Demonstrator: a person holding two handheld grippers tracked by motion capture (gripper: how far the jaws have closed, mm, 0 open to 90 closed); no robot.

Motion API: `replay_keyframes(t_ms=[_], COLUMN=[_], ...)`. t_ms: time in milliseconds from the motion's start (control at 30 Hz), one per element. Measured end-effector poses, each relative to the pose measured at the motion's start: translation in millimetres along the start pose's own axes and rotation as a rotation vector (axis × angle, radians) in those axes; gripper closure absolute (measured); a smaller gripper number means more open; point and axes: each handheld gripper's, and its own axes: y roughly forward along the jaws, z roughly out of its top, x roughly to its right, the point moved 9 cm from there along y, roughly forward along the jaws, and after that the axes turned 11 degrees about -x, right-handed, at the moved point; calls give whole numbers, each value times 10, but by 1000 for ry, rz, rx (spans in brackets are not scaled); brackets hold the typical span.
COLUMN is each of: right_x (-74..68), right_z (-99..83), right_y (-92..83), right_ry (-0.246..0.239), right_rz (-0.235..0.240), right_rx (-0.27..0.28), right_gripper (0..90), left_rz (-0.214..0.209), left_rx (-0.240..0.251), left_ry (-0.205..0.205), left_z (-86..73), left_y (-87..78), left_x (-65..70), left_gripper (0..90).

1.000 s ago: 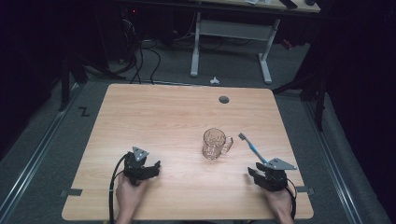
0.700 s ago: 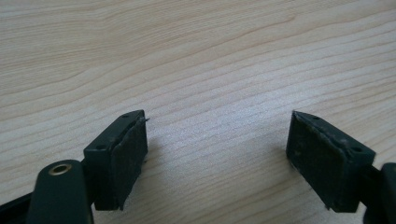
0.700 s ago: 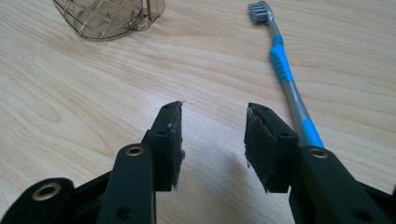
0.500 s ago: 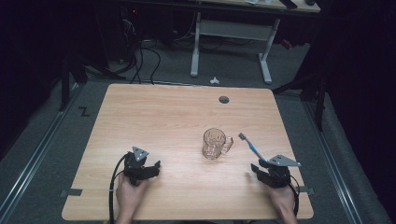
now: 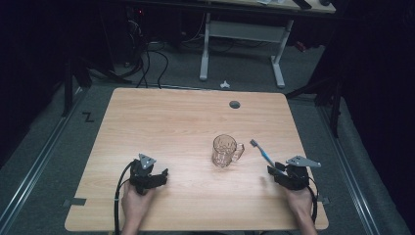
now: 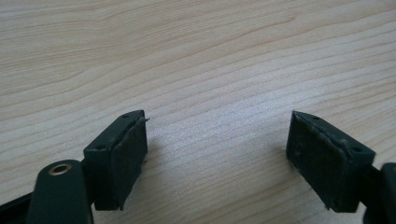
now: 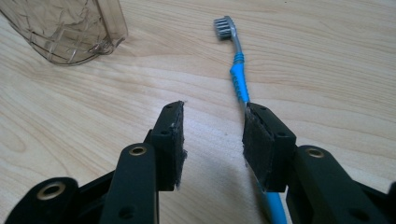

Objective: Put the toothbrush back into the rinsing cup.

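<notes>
Toothbrush (image 7: 237, 74) lies flat on the table (image 5: 171, 122), handle passing under your right gripper's (image 7: 212, 135) right jaw, not yet pinched. Glass mug (image 5: 225, 151) sits ahead-left. Jaws just narrowed, half-spread, empty between: regrasp needed. Left gripper (image 6: 217, 149) spread wide, idle.

Black tongs (image 5: 270, 171), brass rivets, grey three-cornered plates, black cables.

dark lab: desk (image 5: 195, 127), floor cables (image 5: 147, 63), rails (image 5: 34, 166)
</notes>
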Motion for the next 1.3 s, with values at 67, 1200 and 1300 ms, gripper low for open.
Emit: replay_keyframes(t_ms=[67, 1200, 1300], right_x=[16, 159, 163], right_z=[14, 416, 444], right_y=[0, 72, 72], right_ry=[4, -55, -52], right_rz=[0, -20, -19], right_rx=[-3, -109, -113], right_gripper=[598, 639, 638], left_rz=[0, -1, -1], left_rx=[0, 0, 0], left_ry=[0, 0, 0], left_z=[0, 0, 0], left_y=[0, 0, -1], left_x=[0, 0, -1], left_gripper=[211, 211, 211])
